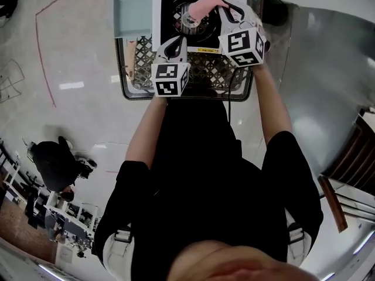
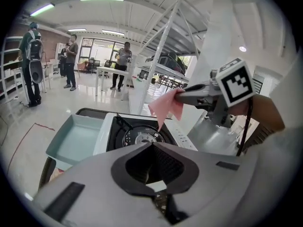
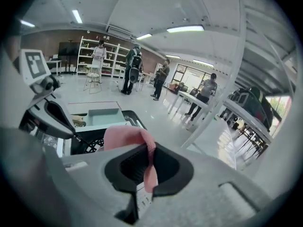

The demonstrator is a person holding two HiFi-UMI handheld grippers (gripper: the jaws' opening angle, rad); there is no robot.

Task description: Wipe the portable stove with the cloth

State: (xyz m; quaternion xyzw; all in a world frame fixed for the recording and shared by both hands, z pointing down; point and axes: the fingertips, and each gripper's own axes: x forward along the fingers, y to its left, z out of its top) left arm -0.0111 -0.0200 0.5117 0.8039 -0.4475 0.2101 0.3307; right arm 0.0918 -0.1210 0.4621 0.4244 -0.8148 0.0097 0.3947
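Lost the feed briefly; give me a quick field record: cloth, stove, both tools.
cloth: pink, pinched in right tool, hanging above the burner
stove: in the basket, beside a teal tray
right tool: shut on cloth, over stove
left tool: shut, empty, at stove's near edge
wiping contact: none seen; cloth looks clear of stove

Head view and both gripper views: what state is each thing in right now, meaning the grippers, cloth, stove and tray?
left gripper: shut, holding nothing.
right gripper: shut on the cloth.
cloth: pinched at one end, hanging loose above the stove.
stove: top uncovered, no flame visible.
teal tray: lying flat beside the stove, nothing visible in it.
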